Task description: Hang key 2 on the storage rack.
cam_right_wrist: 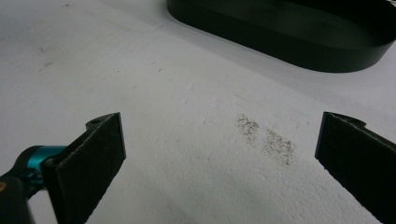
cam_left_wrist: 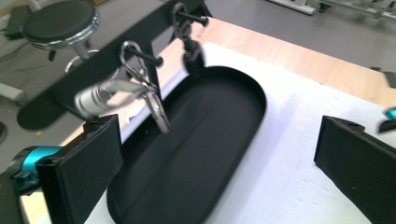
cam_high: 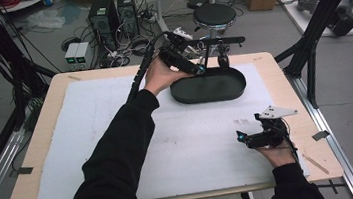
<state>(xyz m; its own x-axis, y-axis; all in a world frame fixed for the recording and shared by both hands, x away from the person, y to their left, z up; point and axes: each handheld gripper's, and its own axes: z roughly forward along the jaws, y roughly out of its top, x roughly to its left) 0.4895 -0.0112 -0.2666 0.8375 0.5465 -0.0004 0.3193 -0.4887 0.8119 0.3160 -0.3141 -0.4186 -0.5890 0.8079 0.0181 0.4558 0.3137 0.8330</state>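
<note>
The left tongs [cam_high: 200,69] stand released over the near-left rim of the black oval tray [cam_high: 184,94], nothing between their pads, and the silver keyring [cam_left_wrist: 133,88] hangs from a peg of the black rack [cam_high: 238,39] just ahead of them and to the left of their line, above the tray's far end. A dark keyring [cam_left_wrist: 190,46] hangs from the next peg along the rack, whose bar runs across the far edge of the worktop [cam_high: 43,140]. The right tongs [cam_high: 243,138], likewise released and empty, rest low on the white mat [cam_right_wrist: 163,116] well apart from the rack, so the left hand [cam_high: 162,76] is judged much the nearer for any further work at the pegs.
</note>
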